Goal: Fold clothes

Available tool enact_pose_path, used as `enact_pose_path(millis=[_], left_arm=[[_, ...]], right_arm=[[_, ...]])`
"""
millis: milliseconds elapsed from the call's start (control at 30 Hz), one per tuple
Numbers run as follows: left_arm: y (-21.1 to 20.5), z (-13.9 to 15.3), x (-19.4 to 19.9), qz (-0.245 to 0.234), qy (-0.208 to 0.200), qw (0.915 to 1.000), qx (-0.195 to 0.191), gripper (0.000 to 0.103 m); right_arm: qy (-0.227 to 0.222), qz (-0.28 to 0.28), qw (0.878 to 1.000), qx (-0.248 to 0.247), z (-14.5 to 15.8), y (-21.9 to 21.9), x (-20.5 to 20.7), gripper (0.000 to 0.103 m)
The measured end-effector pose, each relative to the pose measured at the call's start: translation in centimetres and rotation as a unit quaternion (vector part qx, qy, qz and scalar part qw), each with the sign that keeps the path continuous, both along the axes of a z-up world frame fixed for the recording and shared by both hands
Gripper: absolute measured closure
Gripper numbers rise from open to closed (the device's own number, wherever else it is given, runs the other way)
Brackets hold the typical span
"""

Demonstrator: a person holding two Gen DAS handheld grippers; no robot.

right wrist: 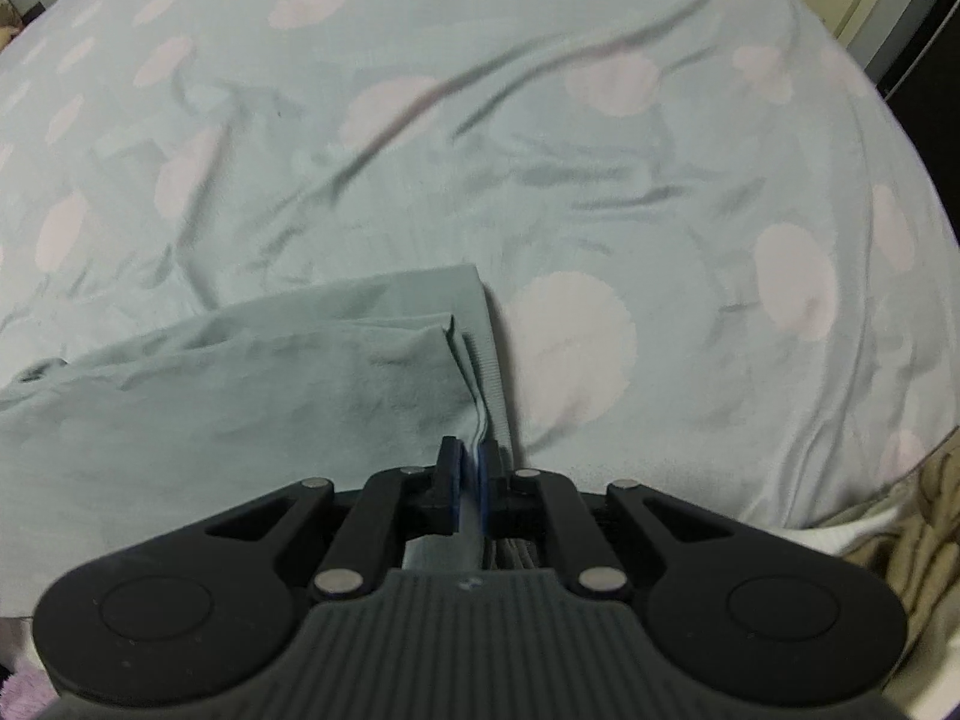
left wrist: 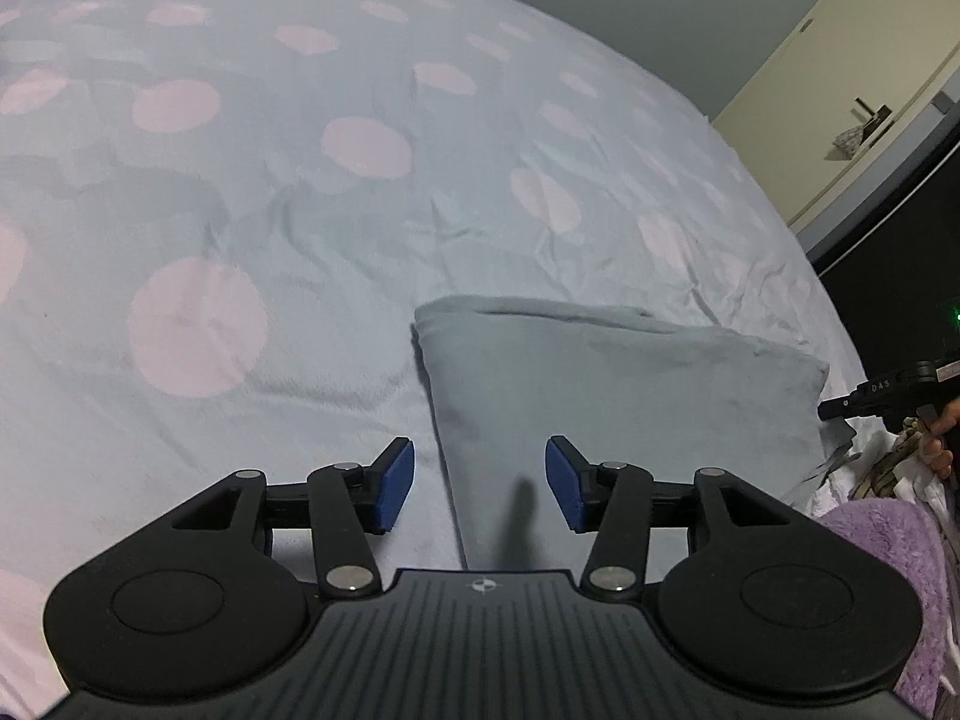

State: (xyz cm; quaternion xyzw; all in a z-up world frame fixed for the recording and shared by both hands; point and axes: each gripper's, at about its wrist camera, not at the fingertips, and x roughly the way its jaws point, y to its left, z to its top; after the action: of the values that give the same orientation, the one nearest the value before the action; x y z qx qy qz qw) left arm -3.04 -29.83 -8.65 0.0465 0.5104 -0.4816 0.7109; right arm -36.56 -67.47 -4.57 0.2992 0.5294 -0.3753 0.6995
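Left gripper (left wrist: 479, 483) hovering low over the bed, blue pads (left wrist: 397, 483) spread wide apart, nothing between them. Folded grey-green garment (left wrist: 624, 402) lying flat on the polka-dot bedsheet (left wrist: 240, 180), sitting ahead and slightly right of the left gripper, near left corner of the fabric running back between the open fingers; contact with the pads can't be confirmed. Right gripper (right wrist: 472, 480) pinched together on the garment's (right wrist: 270, 396) right edge, layered hem with ribbed band squeezed between the blue pads (right wrist: 487, 483), fabric trailing back under the tool body. Garment folded into a rough rectangle, several layers visible at the clamped edge, mild wrinkles across the top. Sheet pale blue-green with pink dots, creased, one long fold running diagonally across the right wrist view. Right tool's black tip and part of the holding hand (left wrist: 942, 438) visible at the far right edge of the left wrist view, at the garment's right side. Purple fuzzy fabric (left wrist: 888, 558) bunched at the bed edge lower right, next to patterned cloth (left wrist: 894, 474). Cream cabinet (left wrist: 864, 84) with handle beyond the bed, upper right. Beige patterned fabric (right wrist: 912, 516) at the lower right of the right wrist view.
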Motion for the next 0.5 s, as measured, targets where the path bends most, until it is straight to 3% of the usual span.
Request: enact_pose_path(millis=[33, 100, 167, 300, 500], left_arm=[[-0.2, -0.2, 0.1, 0.001, 0.004, 1.0000, 0.005, 0.056], [-0.7, -0.6, 0.3, 0.003, 0.012, 0.9998, 0.016, 0.054], [-1.0, -1.1, 0.5, 0.008, 0.028, 0.9994, 0.020, 0.054], [-1.7, -2.1, 0.3, 0.006, 0.048, 0.9985, 0.026, 0.054], [-2.9, -2.7, -0.6, 0.011, 0.024, 0.9993, 0.028, 0.061]], right_arm=[[0.005, 0.000, 1.000, 0.000, -0.1, -0.2, 0.0, 0.081], [0.015, -0.001, 1.000, -0.004, -0.1, -0.6, -0.2, 0.056], [0.015, -0.009, 1.000, 0.004, -0.3, -1.2, -0.6, 0.049], [-0.008, -0.033, 0.999, 0.038, -1.3, -2.3, -1.5, 0.050], [-0.028, -0.026, 0.997, 0.073, -2.2, -2.2, -1.5, 0.053]])
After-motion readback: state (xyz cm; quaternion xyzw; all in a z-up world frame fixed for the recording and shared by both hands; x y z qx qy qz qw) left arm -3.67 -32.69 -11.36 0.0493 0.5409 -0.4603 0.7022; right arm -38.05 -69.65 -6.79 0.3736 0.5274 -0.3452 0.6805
